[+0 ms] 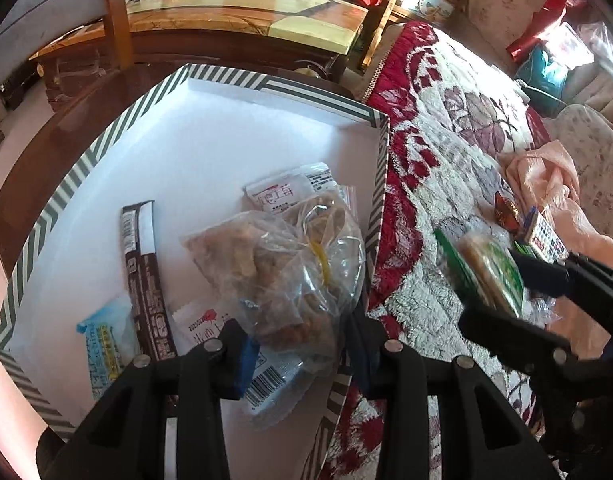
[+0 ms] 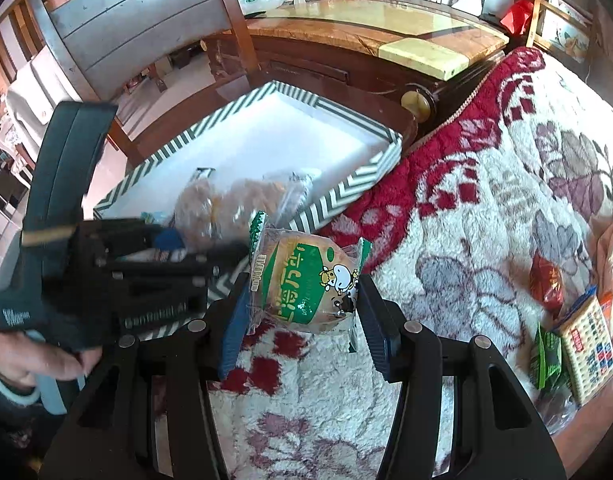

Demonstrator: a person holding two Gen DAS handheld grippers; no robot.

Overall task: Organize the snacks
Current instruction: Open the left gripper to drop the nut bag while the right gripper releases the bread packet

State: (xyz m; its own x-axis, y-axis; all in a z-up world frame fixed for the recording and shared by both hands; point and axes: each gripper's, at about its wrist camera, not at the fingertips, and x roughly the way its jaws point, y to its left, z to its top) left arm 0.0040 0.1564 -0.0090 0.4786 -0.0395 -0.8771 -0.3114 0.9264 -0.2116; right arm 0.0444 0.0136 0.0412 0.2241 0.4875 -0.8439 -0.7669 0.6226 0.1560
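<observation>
A striped box [image 1: 86, 172] with a white floor stands beside a red-and-white floral blanket [image 1: 446, 160]. In it lie a clear bag of fried snacks [image 1: 290, 264], a brown bar packet [image 1: 146, 280], a blue-white packet [image 1: 102, 344] and white packets [image 1: 282, 192]. My left gripper [image 1: 300, 356] is low over the box's near end, and its blue pads seem shut on the lower end of the clear bag. My right gripper [image 2: 304, 292] hovers over the blanket just outside the box [image 2: 338, 196], shut on a green-labelled bread packet [image 2: 306, 288]. That packet [image 1: 490, 276] also shows in the left wrist view.
More snacks lie on the blanket to the right: a red packet [image 2: 546, 280], a cracker packet [image 2: 586, 344] and a small green packet [image 2: 546, 356]. A pink cloth [image 1: 546, 184] is beside them. A marble-topped wooden cabinet [image 2: 386, 28] and a chair [image 2: 126, 20] stand behind the box.
</observation>
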